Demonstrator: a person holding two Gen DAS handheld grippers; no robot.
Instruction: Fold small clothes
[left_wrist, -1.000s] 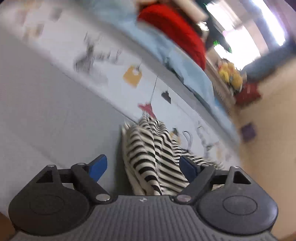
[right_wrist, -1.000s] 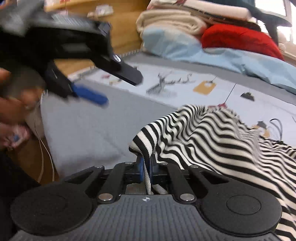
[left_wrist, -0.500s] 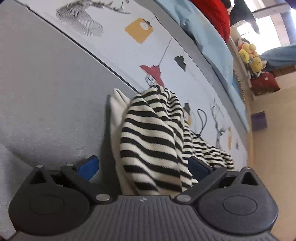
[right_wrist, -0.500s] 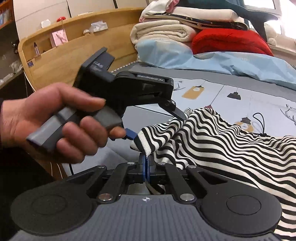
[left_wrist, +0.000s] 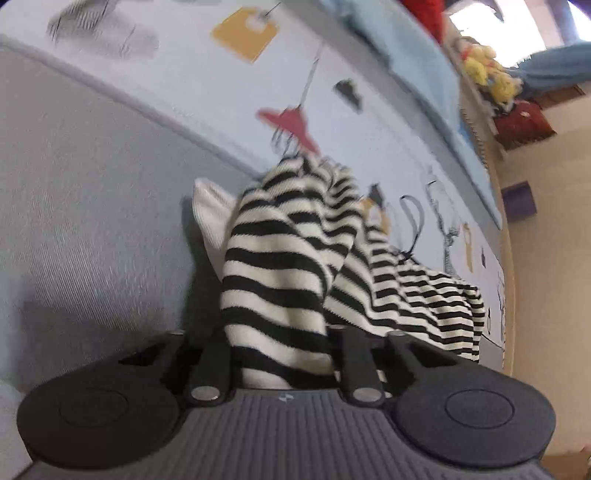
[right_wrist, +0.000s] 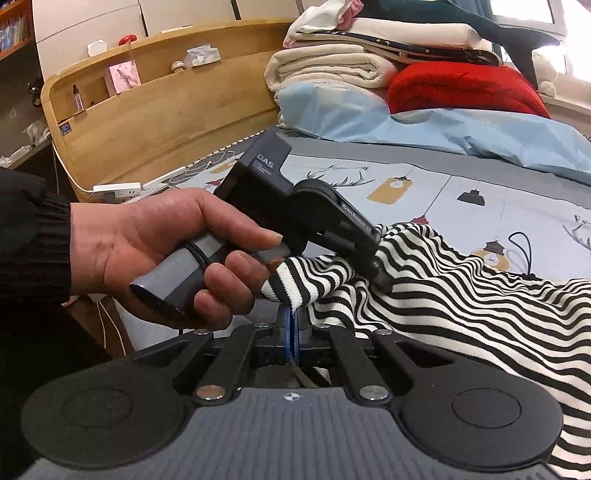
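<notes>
A black-and-white striped knit garment (left_wrist: 280, 266) lies bunched on the bed, with a white inner layer showing at its left edge. My left gripper (left_wrist: 282, 332) is closing its jaws, and a thick fold of the striped cloth is squeezed between them. In the right wrist view a person's hand (right_wrist: 155, 243) holds that left gripper (right_wrist: 378, 275) down on the garment (right_wrist: 461, 295). My right gripper (right_wrist: 291, 321) is shut on the garment's near ribbed edge, just below the left one.
The printed pale-blue bed sheet (left_wrist: 332, 110) and a grey cover (left_wrist: 92, 221) lie under the garment. A wooden headboard (right_wrist: 147, 122), stacked folded blankets (right_wrist: 332, 62), a red pillow (right_wrist: 461, 88) and a blue duvet (right_wrist: 443, 129) line the far side. A power strip (right_wrist: 118, 190) sits by the headboard.
The left gripper came down over the striped fold with jaws wide apart, and they have now drawn in onto the cloth. The right gripper kept its hold and barely moved.
</notes>
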